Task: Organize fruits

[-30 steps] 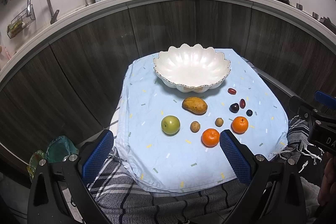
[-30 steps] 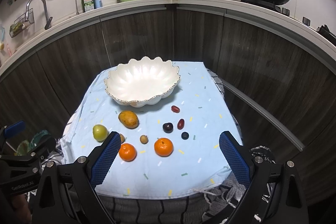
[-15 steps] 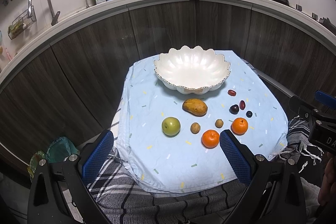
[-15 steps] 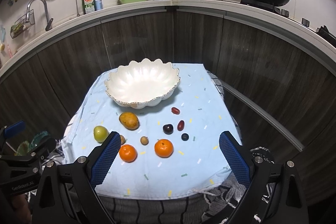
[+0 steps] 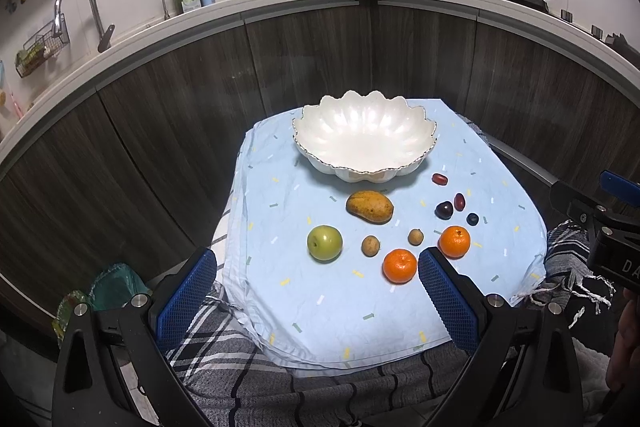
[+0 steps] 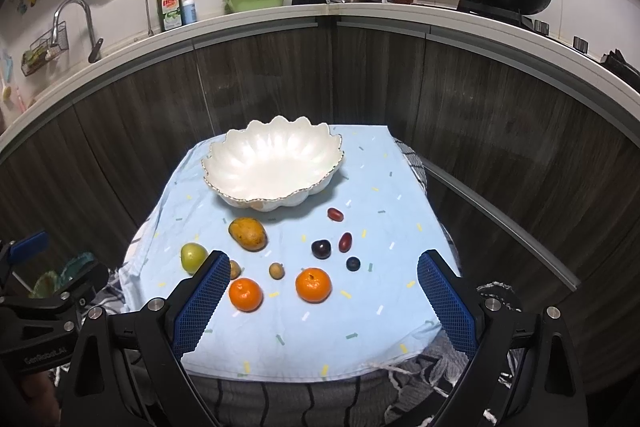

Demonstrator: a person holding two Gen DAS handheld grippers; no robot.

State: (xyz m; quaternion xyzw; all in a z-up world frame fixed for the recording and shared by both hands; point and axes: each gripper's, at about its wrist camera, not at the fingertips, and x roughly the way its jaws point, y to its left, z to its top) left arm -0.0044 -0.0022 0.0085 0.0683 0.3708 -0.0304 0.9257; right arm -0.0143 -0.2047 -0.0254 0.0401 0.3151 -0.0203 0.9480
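While both grippers hang back at the near edge of the surface (image 5: 320, 307), jaws spread wide and holding nothing, all the fruit lies loose on the blue cloth in front of the empty white bowl (image 5: 362, 137). The left gripper (image 5: 316, 291) faces the green apple (image 5: 324, 243), the right gripper (image 6: 320, 303) the two oranges (image 6: 313, 285). The oranges look firm and light, likely to roll, so grip across the widest middle. The mango (image 5: 369, 207) seems softer; squeeze gently. The small dark grapes (image 6: 345, 242) would bruise or slip easily
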